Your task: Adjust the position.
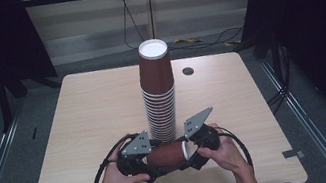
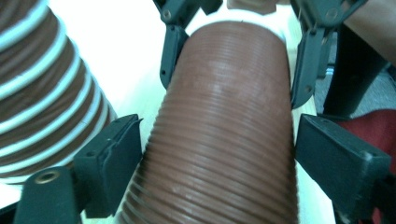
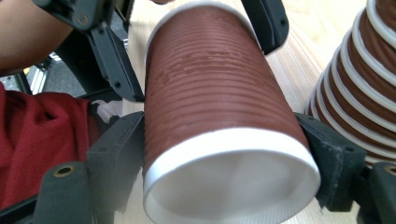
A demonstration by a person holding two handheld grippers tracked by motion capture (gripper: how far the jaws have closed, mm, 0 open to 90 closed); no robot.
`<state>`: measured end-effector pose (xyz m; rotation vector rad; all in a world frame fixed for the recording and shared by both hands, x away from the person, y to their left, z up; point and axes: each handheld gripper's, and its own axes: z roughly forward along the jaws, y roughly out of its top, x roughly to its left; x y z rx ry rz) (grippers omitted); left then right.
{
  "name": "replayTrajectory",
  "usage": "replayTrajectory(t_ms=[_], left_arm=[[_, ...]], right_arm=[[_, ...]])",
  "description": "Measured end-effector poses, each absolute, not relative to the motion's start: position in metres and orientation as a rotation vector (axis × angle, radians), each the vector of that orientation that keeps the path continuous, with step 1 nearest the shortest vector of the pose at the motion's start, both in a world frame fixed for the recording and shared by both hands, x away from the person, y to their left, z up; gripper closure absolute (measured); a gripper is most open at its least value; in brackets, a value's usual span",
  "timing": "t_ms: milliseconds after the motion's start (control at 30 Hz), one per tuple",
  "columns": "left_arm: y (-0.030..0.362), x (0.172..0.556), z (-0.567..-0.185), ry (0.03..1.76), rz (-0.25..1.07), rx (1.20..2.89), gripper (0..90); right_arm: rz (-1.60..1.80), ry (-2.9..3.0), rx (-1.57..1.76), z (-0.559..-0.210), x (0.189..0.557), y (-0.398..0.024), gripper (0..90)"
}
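Pale wooden table (image 1: 82,136): just before the cup stack (image 1: 159,97), your left gripper (image 1: 150,167) and right gripper (image 1: 187,155) both clamp one brown cup (image 1: 166,155).

Left gripper view: ribbed brown paper cup (image 2: 224,126) lies lengthwise between the left gripper (image 2: 217,158); left pad touching the cup wall, right pad just beside it. Right gripper (image 2: 233,60) grips the far rim end. Stack of brown cups (image 2: 42,93) at left on the pale table (image 2: 126,51)
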<state>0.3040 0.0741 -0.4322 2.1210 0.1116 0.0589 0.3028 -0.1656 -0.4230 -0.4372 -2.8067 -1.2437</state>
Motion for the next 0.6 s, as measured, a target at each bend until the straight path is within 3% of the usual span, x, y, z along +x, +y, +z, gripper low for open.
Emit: replayTrajectory(t_ms=[600], left_arm=[[0.090,0.310,-0.441,0.187,0.035,1.996,15.6]], right_arm=[[-1.262,-2.790,-0.570,-0.432,0.306,-0.176,22.0]])
